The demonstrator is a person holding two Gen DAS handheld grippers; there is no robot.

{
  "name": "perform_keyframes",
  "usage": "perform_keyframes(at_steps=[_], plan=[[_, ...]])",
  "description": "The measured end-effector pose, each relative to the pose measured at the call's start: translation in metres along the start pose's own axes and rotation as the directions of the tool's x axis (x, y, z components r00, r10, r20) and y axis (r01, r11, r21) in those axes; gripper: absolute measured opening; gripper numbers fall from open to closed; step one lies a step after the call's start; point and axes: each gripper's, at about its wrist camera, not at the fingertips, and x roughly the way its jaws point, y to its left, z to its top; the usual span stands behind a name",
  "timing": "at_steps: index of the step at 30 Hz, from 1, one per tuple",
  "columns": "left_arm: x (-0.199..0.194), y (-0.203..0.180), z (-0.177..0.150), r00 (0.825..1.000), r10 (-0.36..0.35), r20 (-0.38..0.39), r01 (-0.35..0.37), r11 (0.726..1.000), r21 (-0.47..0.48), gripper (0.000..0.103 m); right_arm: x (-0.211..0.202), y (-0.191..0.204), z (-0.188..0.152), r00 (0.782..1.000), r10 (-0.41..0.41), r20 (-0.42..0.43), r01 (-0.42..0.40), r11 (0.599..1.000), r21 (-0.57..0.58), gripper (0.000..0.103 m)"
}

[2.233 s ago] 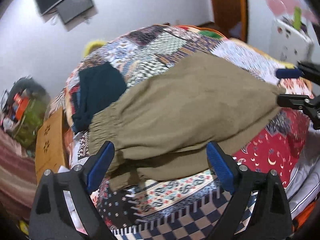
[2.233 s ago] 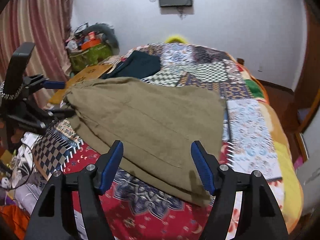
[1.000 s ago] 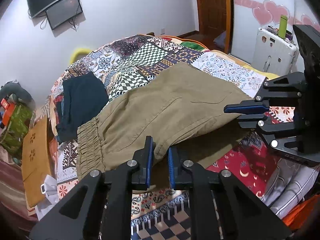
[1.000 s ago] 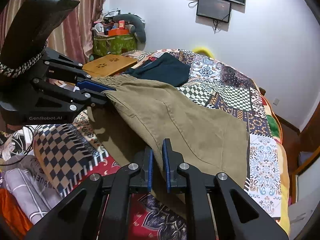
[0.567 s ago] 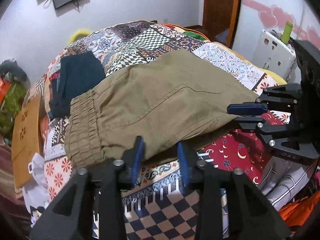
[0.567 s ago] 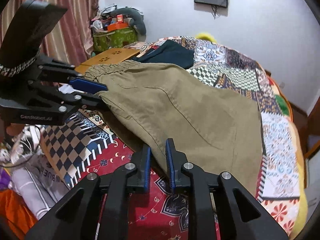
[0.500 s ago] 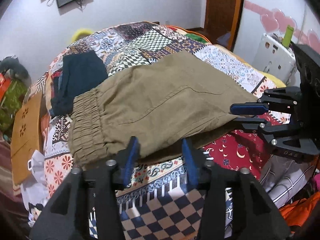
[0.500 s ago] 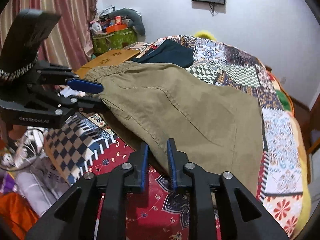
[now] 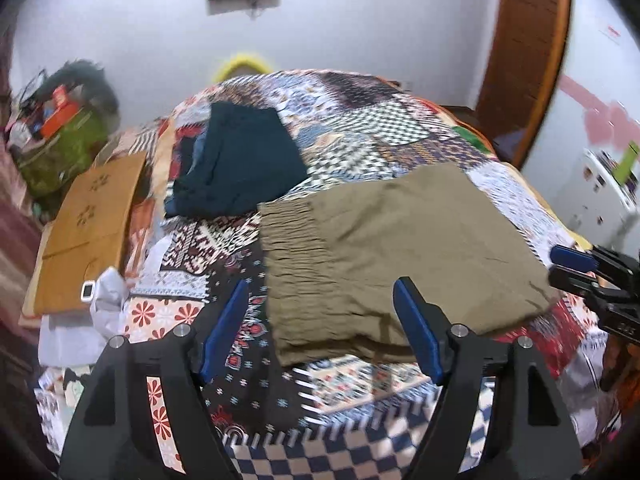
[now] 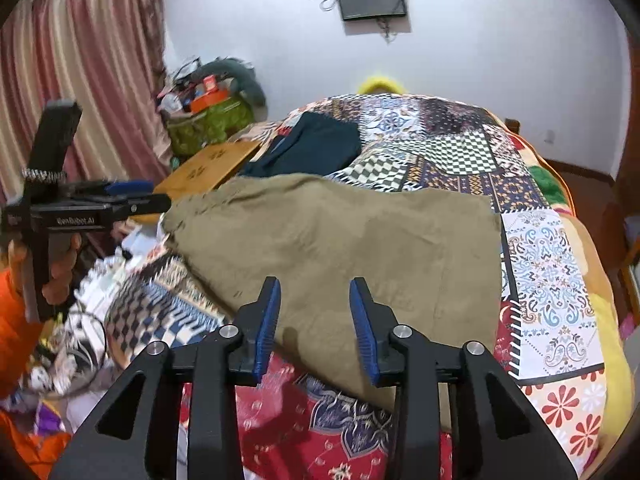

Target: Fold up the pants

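The olive-green folded cloth pants (image 9: 400, 248) lie flat on the patchwork-quilted bed (image 9: 360, 116), elastic waistband toward the left gripper (image 9: 320, 324). That gripper tilts downward over the bed's near edge; its blue-padded jaws are opening, stand wide apart, and grip nothing, the waistband corner lying below and between them. The right gripper (image 10: 314, 320) also angles down at the pants' near hem; its jaws are opening, moderately parted, pads clear of the cloth. A dark teal folded garment (image 9: 240, 168) lies just beyond the waistband.
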Motion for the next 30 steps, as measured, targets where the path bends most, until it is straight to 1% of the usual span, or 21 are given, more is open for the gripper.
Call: perform_keyframes(at_steps=[2,5,7,8,10,11,14,17,19,23,27,28,30], plan=[[0.012,0.008,0.001,0.999,-0.007,-0.034,0.006,0.999,-0.035,0.075,0.007,-0.005,0.003,1.000,0.001,-0.005,-0.001,0.999,0.037,0.036],[0.034,0.018,-0.003,0.992,-0.075,-0.104,0.064,0.992,-0.107,0.075,0.018,-0.007,0.003,1.000,-0.005,-0.022,0.006,0.998,0.067,0.044],[0.042,0.021,-0.007,0.988,-0.101,-0.120,0.083,0.986,-0.144,0.075,0.026,-0.007,0.001,0.999,0.004,-0.043,0.000,0.997,0.083,0.052],[0.046,0.022,-0.009,0.986,-0.110,-0.124,0.090,0.983,-0.159,0.075,0.029,-0.008,0.000,0.999,0.010,-0.052,-0.005,0.996,0.089,0.052],[0.050,0.021,-0.012,0.982,-0.138,-0.132,0.115,0.980,-0.165,0.059,0.040,-0.009,-0.005,0.996,0.012,-0.085,-0.004,0.995,0.097,0.052],[0.052,0.019,-0.013,0.980,-0.143,-0.142,0.121,0.981,-0.152,0.053,0.045,-0.011,-0.009,0.994,0.014,-0.105,-0.003,0.995,0.101,0.052],[0.045,0.012,-0.015,0.988,-0.100,-0.121,0.089,0.992,-0.088,0.049,0.053,-0.014,-0.019,0.989,0.007,-0.147,0.007,0.995,0.098,0.052],[0.040,0.007,-0.016,0.992,-0.058,-0.109,0.055,0.998,-0.037,0.048,0.047,-0.021,-0.028,0.989,0.000,-0.148,0.016,0.994,0.104,0.052],[0.040,0.007,-0.016,0.994,-0.040,-0.105,0.039,0.999,-0.020,0.048,0.040,-0.029,-0.032,0.988,-0.016,-0.151,0.035,0.992,0.121,0.052],[0.040,0.005,-0.020,0.995,-0.017,-0.100,0.016,1.000,-0.013,0.049,0.025,-0.048,-0.046,0.985,-0.054,-0.165,0.082,0.983,0.165,0.050],[0.045,0.011,-0.024,0.994,-0.028,-0.107,0.023,0.999,-0.046,0.053,0.011,-0.065,-0.062,0.976,-0.107,-0.188,0.144,0.970,0.196,0.050],[0.046,0.013,-0.025,0.994,-0.034,-0.108,0.028,0.998,-0.055,0.053,0.007,-0.069,-0.066,0.975,-0.114,-0.190,0.153,0.967,0.206,0.049],[0.047,0.014,-0.027,0.993,-0.036,-0.109,0.029,0.997,-0.067,0.056,-0.001,-0.074,-0.071,0.978,-0.101,-0.184,0.143,0.962,0.232,0.050]])
